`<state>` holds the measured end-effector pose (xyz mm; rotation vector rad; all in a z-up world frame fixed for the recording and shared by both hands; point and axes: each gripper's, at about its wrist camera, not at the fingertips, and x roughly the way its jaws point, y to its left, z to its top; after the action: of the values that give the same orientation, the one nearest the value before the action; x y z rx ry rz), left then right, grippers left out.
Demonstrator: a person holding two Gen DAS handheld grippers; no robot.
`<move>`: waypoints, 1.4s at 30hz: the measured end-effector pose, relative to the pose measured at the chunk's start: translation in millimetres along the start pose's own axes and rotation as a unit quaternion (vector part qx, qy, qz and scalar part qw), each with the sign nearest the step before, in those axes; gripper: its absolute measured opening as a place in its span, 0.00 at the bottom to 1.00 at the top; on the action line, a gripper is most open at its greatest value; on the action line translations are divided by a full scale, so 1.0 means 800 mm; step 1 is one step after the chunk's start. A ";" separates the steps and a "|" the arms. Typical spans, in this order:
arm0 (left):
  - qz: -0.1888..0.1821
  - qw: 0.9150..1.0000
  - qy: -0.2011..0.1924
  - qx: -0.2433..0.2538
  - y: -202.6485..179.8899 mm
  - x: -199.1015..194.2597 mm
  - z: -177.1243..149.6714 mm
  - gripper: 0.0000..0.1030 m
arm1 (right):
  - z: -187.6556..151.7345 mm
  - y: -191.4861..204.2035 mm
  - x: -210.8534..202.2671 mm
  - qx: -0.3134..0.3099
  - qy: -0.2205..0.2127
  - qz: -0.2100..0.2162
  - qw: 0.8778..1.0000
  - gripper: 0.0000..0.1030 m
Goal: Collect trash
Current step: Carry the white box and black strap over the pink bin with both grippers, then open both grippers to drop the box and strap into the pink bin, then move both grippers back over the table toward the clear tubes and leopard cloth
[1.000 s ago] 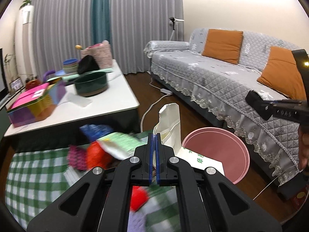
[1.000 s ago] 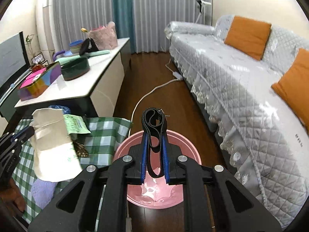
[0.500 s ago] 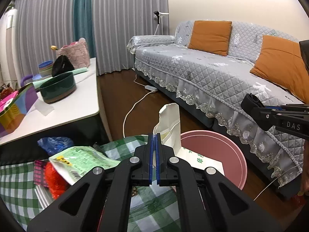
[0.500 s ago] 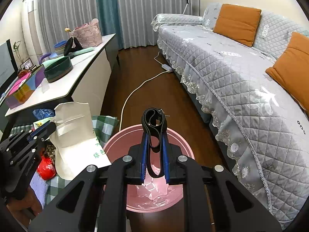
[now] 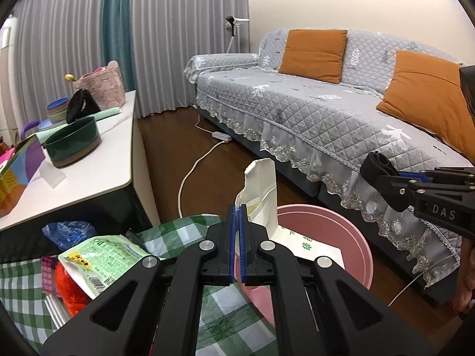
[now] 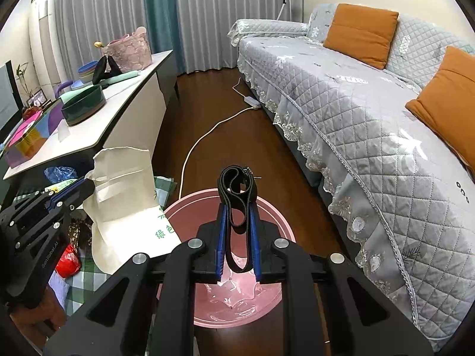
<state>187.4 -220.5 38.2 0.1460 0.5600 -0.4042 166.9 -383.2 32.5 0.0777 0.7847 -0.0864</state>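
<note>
My left gripper (image 5: 237, 207) is shut on a torn white paper bag (image 5: 261, 195) with green print, held upright over the near rim of a pink bin (image 5: 353, 237). The bag also shows in the right wrist view (image 6: 124, 195). My right gripper (image 6: 236, 207) is shut on a folded black strap (image 6: 236, 184) and holds it above the pink bin (image 6: 267, 207), which has clear plastic at its bottom. The right gripper with the strap (image 5: 377, 163) shows at the right of the left wrist view.
Trash lies on a green checked cloth (image 5: 178, 231): a green snack packet (image 5: 101, 255), a red wrapper (image 5: 68, 284), a blue plastic bag (image 5: 68, 231). A white low table (image 5: 89, 166) stands at left, a grey sofa (image 5: 311, 112) at right. A white cable (image 5: 193, 172) runs across the wooden floor.
Both grippers have moved toward the pink bin, keeping hold of the bag and the strap. The bag now stands over the bin's rim.
</note>
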 end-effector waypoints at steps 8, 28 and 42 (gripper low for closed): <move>-0.002 1.000 -0.007 -0.002 0.002 -0.016 0.001 0.27 | 0.001 -0.009 -0.003 0.014 -0.005 -0.031 0.999 0.59; 0.031 0.998 -0.032 -0.041 0.068 -0.163 -0.038 0.27 | 0.012 0.074 -0.109 0.000 -0.097 0.031 0.995 0.60; 0.126 0.986 0.006 -0.107 0.183 -0.210 -0.148 0.27 | -0.068 0.179 -0.067 0.004 -0.062 0.127 0.990 0.45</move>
<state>60.0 -2.3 33.8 0.0115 0.5859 -0.0949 106.0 -232.5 37.8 0.1774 0.6453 0.1461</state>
